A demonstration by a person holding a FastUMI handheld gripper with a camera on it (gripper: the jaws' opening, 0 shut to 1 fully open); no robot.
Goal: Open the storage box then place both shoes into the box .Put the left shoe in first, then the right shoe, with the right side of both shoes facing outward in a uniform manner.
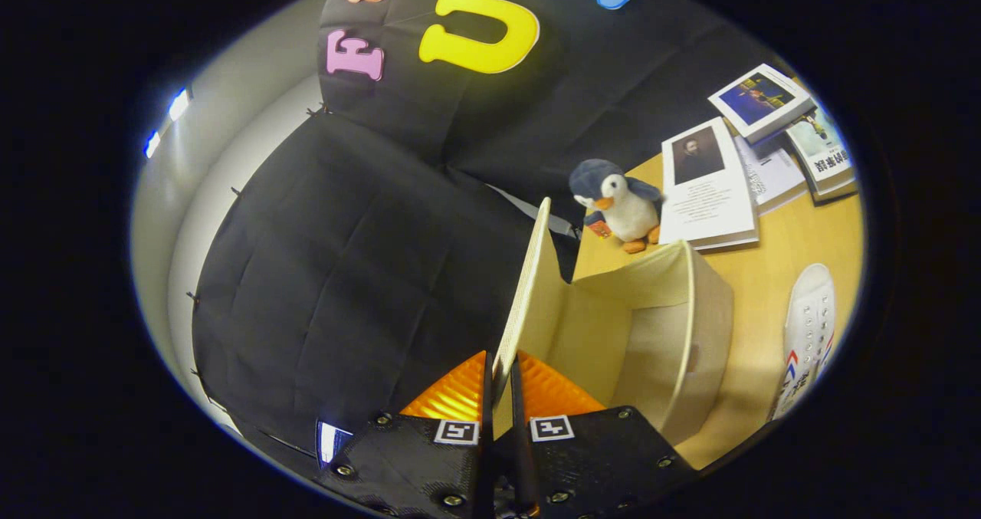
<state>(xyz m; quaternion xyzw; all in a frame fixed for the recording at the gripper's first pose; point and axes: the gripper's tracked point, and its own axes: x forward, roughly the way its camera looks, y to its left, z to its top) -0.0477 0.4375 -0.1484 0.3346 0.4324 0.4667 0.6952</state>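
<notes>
My tongs [499, 396] grip the storage box [659, 335] lid [525, 289], raised upright. I swing it fully back, keeping pinch firm, before releasing.

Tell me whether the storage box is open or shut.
Open. The storage box shows its empty inside, and its lid stands raised, pinched between the gripper fingers.

Table [774, 274]: light wood top. Directly on it stood the cream fabric storage box [674, 327], open, lid raised. Just behind the box sat a plush penguin [622, 205]. Beside the penguin lay several books [709, 185], some overlapping. A white shoe [808, 335] lay beside the box, apart from it.
</notes>
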